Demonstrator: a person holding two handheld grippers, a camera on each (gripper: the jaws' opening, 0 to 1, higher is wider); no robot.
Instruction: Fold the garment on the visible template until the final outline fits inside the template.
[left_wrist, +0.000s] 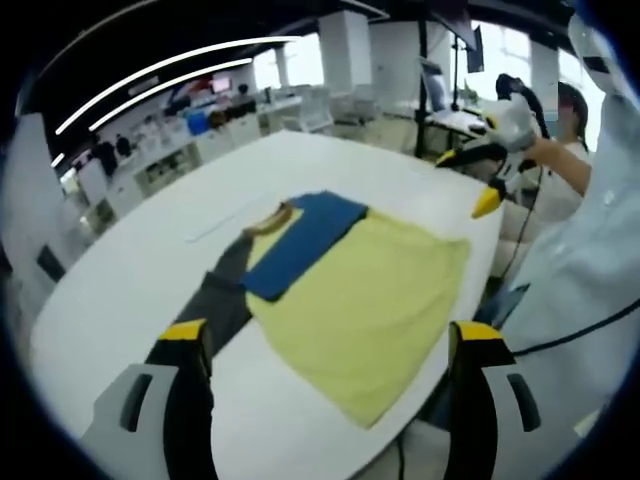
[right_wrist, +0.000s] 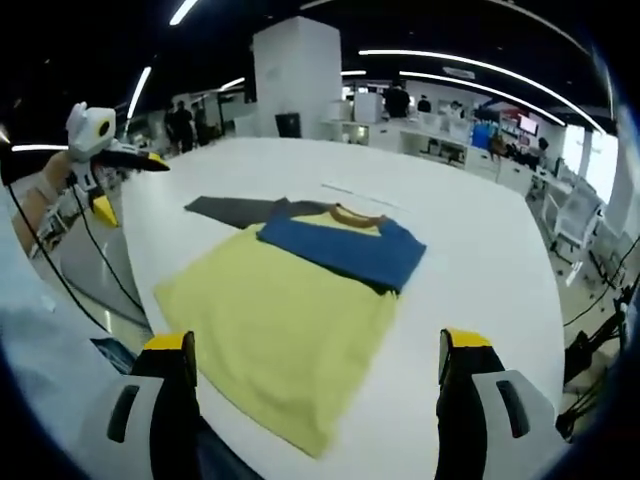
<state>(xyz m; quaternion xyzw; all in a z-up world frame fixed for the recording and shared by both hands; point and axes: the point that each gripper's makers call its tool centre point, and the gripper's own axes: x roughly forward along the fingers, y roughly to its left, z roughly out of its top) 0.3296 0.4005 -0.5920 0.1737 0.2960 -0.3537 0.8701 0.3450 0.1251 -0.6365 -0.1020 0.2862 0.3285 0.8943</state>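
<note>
Currently both open, empty grippers, left (left_wrist: 325, 375) and right (right_wrist: 315, 385), hover low in frame, framing the yellow-and-blue cloth shirt (right_wrist: 290, 300) mid-frame on the grey template (right_wrist: 228, 210), ready for folding.

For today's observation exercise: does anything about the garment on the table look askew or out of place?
Yes. The shirt lies crooked, its yellow hem hanging past the table edge nearest the person, and one blue sleeve is folded across the chest.

Bright ceiling strip lights (right_wrist: 470, 65), slight blur, heavy fisheye warp at edges.

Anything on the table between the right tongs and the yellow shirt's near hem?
Nothing: bare white table between right tongs and yellow shirt, in the right gripper view.
</note>
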